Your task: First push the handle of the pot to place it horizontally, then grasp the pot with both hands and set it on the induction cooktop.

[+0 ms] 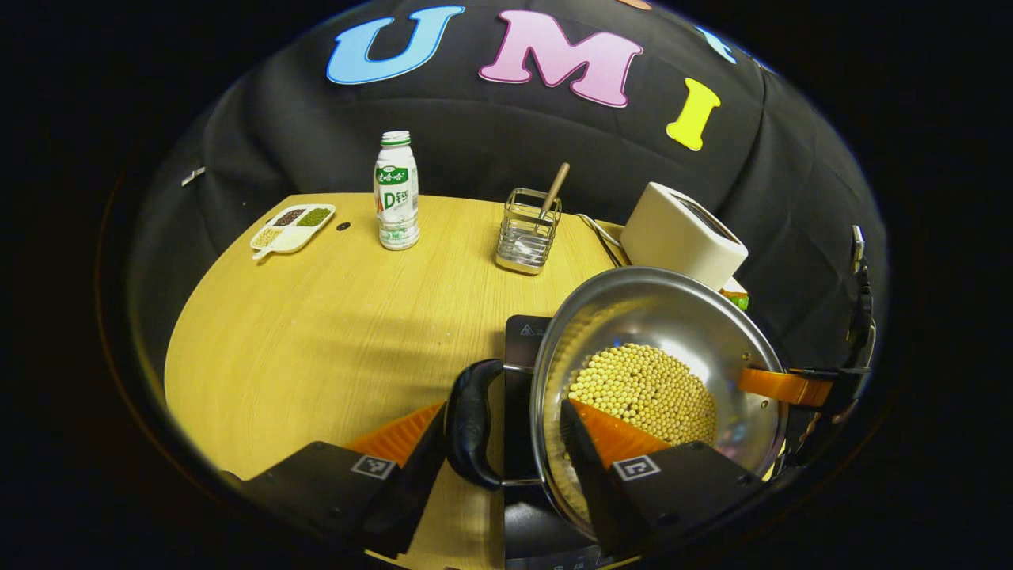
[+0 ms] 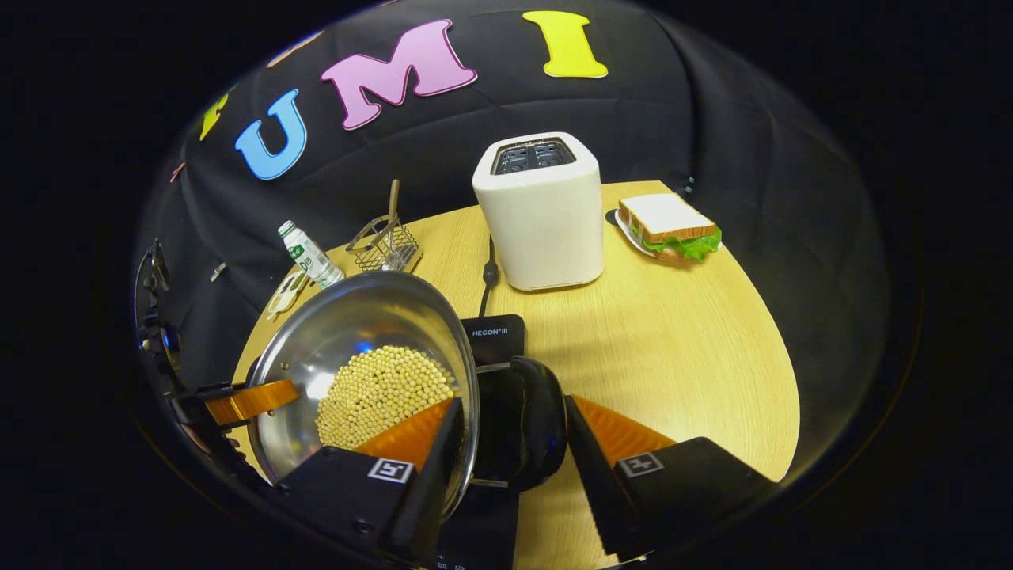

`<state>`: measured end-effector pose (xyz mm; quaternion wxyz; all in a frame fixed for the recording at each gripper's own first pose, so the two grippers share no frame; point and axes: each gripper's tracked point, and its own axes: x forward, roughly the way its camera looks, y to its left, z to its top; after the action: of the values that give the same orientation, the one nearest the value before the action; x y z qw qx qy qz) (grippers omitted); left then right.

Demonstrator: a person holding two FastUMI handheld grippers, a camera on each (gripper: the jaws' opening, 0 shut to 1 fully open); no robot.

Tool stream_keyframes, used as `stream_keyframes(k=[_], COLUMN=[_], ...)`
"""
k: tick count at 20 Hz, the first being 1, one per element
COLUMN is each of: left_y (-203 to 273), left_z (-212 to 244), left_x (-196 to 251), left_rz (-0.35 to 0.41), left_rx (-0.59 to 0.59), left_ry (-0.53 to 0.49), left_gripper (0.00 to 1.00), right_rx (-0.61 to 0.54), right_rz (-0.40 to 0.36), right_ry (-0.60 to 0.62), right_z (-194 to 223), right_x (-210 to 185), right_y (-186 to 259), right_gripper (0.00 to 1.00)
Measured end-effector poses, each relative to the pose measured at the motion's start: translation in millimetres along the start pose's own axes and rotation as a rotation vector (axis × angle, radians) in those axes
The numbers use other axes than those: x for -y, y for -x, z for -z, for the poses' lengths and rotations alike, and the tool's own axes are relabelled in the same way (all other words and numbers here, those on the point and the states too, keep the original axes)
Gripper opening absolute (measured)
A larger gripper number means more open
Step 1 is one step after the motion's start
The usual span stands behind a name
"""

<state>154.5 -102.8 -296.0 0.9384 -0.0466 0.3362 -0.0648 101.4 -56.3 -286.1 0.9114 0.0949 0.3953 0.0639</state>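
I'm gripping the pot by both side handles, left fingers clamping one handle, right fingers squeezing the other, holding it over the cooktop on the surface.

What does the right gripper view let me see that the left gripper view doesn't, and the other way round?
Right gripper view alone: the sandwich on its plate, and the slots on top of the toaster.

Left gripper view alone: the compartments of the divided dish, holding different beans or grains.

Both: the steel pot full of soybeans, above the black induction cooktop, each gripper straddling one black pot handle, plus the bottle and the wire utensil holder.
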Motion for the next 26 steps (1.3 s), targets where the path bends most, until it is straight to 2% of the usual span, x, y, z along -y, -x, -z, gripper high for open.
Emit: stream_keyframes(k=[2,5,10,16,23,26], left_y=[5.9,16.9,41.7,92.9,178.3,222.2], left_z=[-0.3,1.0,-1.0,-18.3,-45.2,-56.1], left_x=[-4.2,1.0,1.0,-0.1,-29.8,-43.7], left_rz=[-0.027,-0.019,-0.041,-0.029,-0.074,-0.109], left_rx=[0.0,0.006,0.03,0.136,0.3,0.396], left_ry=[0.004,-0.001,-0.012,0.047,0.024,-0.021], left_gripper=[0.95,0.95,0.95,0.95,0.96,0.95], right_rx=[0.009,0.034,0.097,0.186,0.391,0.5], right_rz=[-0.009,-0.007,0.011,0.03,0.102,0.139], right_ry=[-0.019,-0.026,-0.03,-0.034,0.035,0.096], right_z=[0.1,-1.0,-6.9,-18.4,-41.9,-59.7], right_x=[-1.7,-1.1,1.5,-4.6,-32.8,-46.8], right_y=[8.1,18.7,47.9,96.0,172.8,213.5], right_gripper=[0.89,1.0,0.99,0.99,0.99,0.98])
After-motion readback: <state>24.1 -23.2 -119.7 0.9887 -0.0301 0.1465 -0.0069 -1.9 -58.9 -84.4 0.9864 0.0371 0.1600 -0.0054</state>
